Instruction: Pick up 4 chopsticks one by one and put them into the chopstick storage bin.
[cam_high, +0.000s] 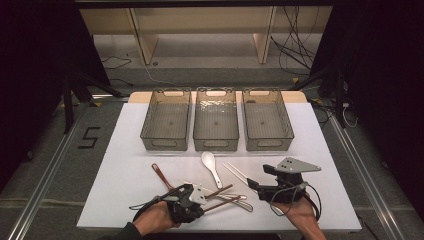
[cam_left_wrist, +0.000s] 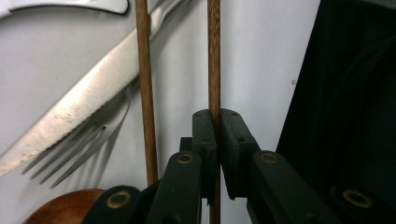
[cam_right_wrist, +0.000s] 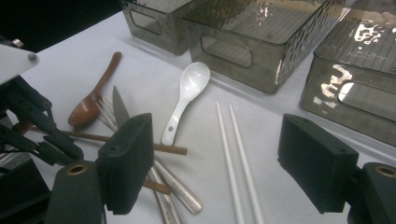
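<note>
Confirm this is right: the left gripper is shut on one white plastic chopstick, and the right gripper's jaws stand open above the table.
Wrong about the chopstick. The left gripper is shut on one brown wooden chopstick, as the left gripper view shows; the white plastic chopsticks lie untouched on the table. The right gripper does stand open.

Three bins (cam_high: 216, 120) stand side by side behind the scattered cutlery (cam_high: 212, 170).
</note>
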